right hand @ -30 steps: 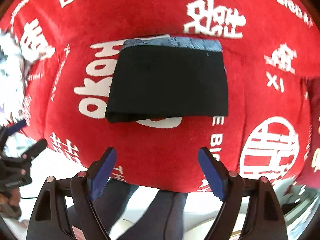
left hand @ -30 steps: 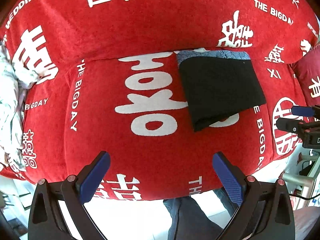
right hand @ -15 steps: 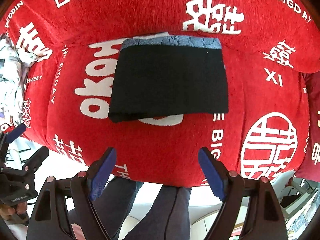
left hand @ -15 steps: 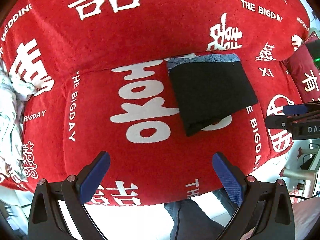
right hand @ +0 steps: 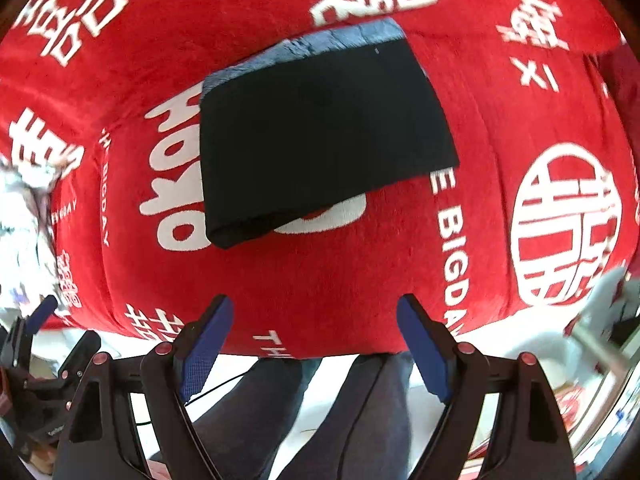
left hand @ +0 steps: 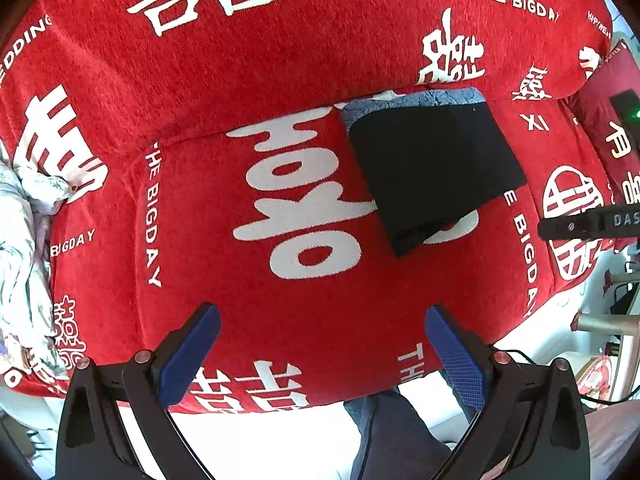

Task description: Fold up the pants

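Observation:
The black pants (left hand: 434,168) lie folded into a flat rectangle on the red sofa seat (left hand: 280,312), on top of a grey-blue folded cloth (left hand: 416,100) at the seat's back. They also show in the right wrist view (right hand: 320,136). My left gripper (left hand: 320,348) is open and empty, held off the seat's front edge, left of the pants. My right gripper (right hand: 314,340) is open and empty, in front of the pants. Neither touches them.
The red sofa backrest (left hand: 280,40) rises behind the seat. A white patterned cloth (left hand: 20,248) is piled at the left end. A dark red cushion (left hand: 612,120) sits at the right. The person's legs (right hand: 320,412) stand below the seat edge.
Both grippers have stayed open and empty. The right gripper's view has tilted and blurred, so the pants now appear slanted. The left view shifted slightly; the pants have not moved.

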A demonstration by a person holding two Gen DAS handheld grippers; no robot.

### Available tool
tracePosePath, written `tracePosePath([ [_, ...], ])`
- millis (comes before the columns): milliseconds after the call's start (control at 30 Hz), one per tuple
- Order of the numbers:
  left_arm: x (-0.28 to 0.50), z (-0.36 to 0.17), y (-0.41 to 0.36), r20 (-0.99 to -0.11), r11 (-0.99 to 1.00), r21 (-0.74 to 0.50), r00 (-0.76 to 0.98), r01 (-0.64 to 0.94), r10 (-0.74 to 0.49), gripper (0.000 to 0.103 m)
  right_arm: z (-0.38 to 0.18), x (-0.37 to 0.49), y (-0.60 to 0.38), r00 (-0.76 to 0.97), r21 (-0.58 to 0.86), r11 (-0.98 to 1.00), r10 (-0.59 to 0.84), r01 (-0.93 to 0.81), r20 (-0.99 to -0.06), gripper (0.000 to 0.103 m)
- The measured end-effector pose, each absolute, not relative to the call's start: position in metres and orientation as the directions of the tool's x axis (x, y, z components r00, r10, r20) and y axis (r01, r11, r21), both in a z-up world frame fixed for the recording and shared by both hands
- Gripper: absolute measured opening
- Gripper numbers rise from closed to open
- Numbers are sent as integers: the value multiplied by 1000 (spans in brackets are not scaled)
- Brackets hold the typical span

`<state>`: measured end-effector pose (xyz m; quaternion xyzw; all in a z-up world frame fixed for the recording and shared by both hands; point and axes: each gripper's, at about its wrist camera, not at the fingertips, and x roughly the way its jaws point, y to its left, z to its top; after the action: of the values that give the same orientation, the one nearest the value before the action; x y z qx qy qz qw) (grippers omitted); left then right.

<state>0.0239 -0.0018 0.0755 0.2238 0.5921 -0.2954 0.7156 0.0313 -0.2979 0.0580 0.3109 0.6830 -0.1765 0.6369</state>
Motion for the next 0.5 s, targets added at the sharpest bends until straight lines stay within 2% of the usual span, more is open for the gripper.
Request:
tracePosePath([
  [300, 34, 70, 9, -976, 741, -101, 79, 664, -205, 102, 70, 54, -279, -19, 110, 809, 148, 577, -989, 86],
  [500, 41, 62, 20, -978, 773, -104, 77, 626, -194, 102, 70, 62, -274, -34, 95, 823, 137, 561, -990, 86],
])
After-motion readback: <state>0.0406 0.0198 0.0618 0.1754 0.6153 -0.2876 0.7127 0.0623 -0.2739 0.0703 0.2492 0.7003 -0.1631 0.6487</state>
